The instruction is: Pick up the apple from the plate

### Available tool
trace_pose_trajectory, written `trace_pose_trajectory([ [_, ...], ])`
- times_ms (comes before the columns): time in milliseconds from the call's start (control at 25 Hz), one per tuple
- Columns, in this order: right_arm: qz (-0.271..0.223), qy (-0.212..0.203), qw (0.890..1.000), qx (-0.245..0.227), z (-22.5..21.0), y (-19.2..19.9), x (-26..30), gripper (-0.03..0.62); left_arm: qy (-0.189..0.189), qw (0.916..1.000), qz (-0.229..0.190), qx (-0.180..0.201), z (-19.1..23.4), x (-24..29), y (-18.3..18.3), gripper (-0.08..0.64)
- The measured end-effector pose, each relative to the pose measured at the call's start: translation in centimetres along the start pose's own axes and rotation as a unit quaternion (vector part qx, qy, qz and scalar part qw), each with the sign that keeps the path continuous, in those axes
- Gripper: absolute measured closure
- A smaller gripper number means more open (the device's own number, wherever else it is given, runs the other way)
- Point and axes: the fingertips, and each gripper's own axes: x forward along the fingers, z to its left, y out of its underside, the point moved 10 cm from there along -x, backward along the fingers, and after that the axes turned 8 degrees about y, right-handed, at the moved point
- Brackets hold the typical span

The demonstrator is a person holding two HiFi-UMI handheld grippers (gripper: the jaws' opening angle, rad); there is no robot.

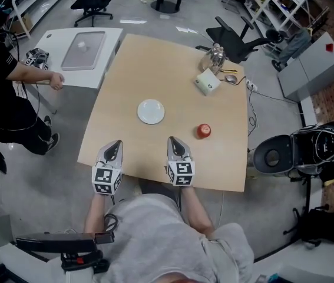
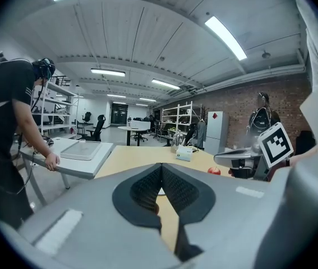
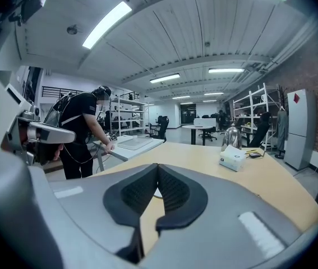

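Observation:
A red apple (image 1: 204, 131) lies on the bare wooden table (image 1: 131, 69), to the right of an empty white plate (image 1: 151, 111). Both grippers hover over the table's near edge, side by side and apart from both objects. My left gripper (image 1: 115, 142) is shut with nothing in it, its pads meeting at the tip (image 2: 161, 166). My right gripper (image 1: 173, 140) is also shut and empty (image 3: 157, 166). From the left gripper view the apple (image 2: 214, 171) shows ahead to the right. Only a sliver of the plate (image 3: 157, 194) shows behind the right jaws.
A white tissue box (image 1: 207, 82) and a shiny pot (image 1: 215, 56) stand at the table's far right, with cables beside them. A person (image 1: 2, 81) leans on a white side table (image 1: 78, 55) at the left. A black bin (image 1: 275, 153) and bags sit right of the table.

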Motion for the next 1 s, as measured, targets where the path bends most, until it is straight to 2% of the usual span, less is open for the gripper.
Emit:
trace_pose_trajectory([
  [480,0.002,-0.002,1.000,0.002,1.5,1.1,-3.4,0.586,-0.008,0.9999,-0.012,0.003,-0.8,-2.5,0.3,0.540],
  [1000,-0.009,-0.004,1.000,0.003,1.1,1.3,-3.6,0.586,-0.008,0.9998,-0.015,0.008,-1.3,-2.5,0.7,0.541],
])
